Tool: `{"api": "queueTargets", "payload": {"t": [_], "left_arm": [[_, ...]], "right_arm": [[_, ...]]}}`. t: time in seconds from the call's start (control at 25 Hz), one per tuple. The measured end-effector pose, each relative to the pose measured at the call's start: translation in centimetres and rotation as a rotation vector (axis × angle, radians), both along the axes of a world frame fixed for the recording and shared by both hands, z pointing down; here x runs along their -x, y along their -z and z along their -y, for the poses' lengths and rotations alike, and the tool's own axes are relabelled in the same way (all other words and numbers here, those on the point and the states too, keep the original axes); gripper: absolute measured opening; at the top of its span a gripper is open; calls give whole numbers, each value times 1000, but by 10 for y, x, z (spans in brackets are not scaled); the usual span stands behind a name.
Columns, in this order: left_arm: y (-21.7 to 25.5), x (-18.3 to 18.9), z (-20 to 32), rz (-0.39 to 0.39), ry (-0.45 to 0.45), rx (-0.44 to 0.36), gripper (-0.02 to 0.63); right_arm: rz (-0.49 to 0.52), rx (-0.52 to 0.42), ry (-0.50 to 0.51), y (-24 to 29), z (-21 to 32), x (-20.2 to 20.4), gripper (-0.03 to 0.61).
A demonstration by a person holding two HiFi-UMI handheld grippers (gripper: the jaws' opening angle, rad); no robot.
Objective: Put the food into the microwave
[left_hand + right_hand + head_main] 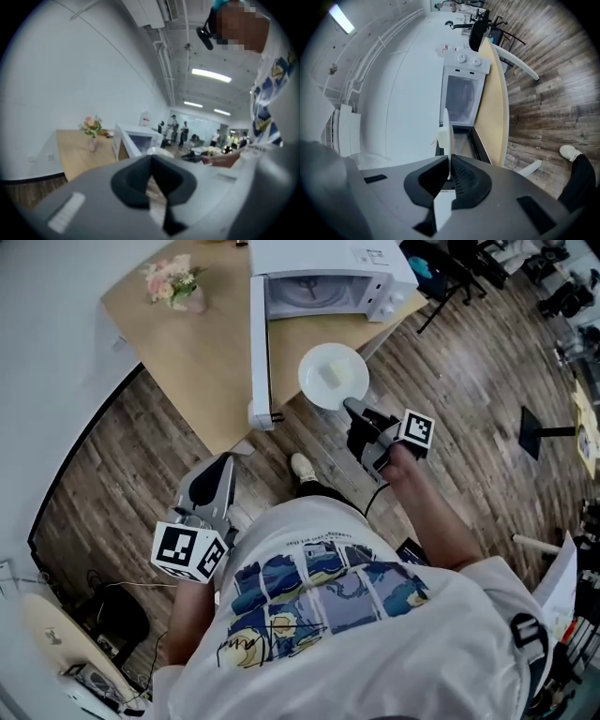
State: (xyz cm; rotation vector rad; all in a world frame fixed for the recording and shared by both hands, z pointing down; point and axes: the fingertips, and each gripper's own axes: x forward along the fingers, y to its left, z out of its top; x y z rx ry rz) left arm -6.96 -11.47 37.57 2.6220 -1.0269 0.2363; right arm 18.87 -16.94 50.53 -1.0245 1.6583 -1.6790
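Plank flooring is surrounding a pale wooden table (187, 352), where a white microwave (328, 254) is sitting with its door (260, 343) hanging wide open. My right gripper (352, 409) is clamping the near rim of a white plate (314, 367), which is hovering over the table's edge just in front of the open oven. A pale piece of food (331, 376) is lying on it (what kind, I cannot make out). My left gripper (223, 465) is hanging over the floor, jaws pressed together on nothing. Flowers (172, 282) are standing at the table's far corner.
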Motion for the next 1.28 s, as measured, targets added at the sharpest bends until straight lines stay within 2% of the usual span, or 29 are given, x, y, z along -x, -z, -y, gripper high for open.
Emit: {"api": "queueTargets", "payload": {"t": [0.2, 0.6, 0.96, 1.28], "left_arm": [[9, -23, 44, 14, 47, -11, 5], [7, -44, 93, 71, 152, 2, 5], [9, -26, 114, 121, 277, 10, 5], [7, -9, 121, 150, 365, 25, 5]], "right_arm": [[-1, 32, 25, -19, 60, -22, 15], [8, 67, 53, -57, 165, -45, 15], [13, 84, 71, -76, 242, -41, 14], [20, 91, 33, -96, 299, -43, 14]]}}
